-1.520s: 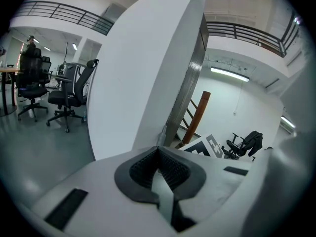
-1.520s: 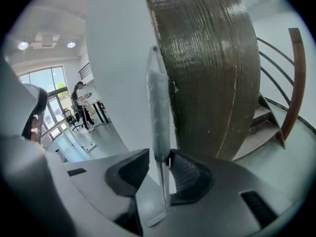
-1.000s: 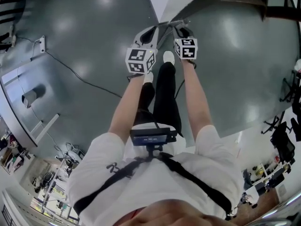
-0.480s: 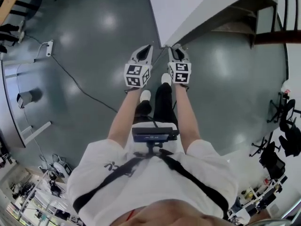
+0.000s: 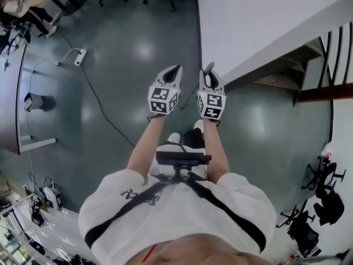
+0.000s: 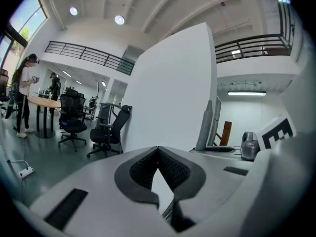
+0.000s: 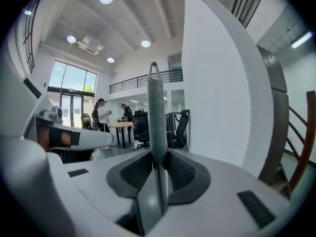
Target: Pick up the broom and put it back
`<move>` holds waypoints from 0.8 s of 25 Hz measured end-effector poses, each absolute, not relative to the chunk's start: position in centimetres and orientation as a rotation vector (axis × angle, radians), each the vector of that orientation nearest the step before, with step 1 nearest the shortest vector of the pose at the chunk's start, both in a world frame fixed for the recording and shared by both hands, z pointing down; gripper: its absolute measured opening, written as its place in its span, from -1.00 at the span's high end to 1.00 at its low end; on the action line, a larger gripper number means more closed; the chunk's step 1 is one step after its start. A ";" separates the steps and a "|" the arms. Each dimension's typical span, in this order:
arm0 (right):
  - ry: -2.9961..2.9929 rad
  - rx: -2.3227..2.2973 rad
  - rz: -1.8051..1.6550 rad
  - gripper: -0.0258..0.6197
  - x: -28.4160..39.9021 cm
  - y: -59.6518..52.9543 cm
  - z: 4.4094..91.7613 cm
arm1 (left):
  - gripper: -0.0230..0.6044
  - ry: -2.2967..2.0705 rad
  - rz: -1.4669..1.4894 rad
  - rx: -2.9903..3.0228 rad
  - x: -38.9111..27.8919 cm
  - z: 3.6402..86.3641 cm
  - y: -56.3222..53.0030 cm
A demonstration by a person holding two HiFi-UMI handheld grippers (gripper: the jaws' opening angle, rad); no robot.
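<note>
Holding broom (image 7: pixel 154 113) by its thin grey handle, right gripper (image 7: pixel 157 157) clamped near the top end. Left gripper (image 6: pixel 158 151) closed, apparently empty. Likely light, stiff, slippery; grip mid-handle for balance.

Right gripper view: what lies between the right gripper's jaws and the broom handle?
Nothing. In the right gripper view the right gripper is shut on the upright grey broom handle, and its jaws press straight on it, with no gap.
</note>
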State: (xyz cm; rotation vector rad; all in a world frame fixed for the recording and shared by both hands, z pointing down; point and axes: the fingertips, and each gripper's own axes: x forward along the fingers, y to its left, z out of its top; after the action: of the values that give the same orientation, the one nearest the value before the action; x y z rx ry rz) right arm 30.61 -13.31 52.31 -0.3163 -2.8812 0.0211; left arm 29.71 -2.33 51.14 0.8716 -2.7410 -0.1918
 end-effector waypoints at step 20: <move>-2.936 -1.298 0.088 0.60 20.0 5.5 32.3 | 0.89 -3.138 -0.190 0.138 23.2 34.7 14.3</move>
State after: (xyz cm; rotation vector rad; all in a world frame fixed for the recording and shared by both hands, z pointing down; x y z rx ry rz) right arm 20.04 5.49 32.28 -1.2980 -2.9358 0.0875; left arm 23.17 14.25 34.72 0.1382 -3.1385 -0.1903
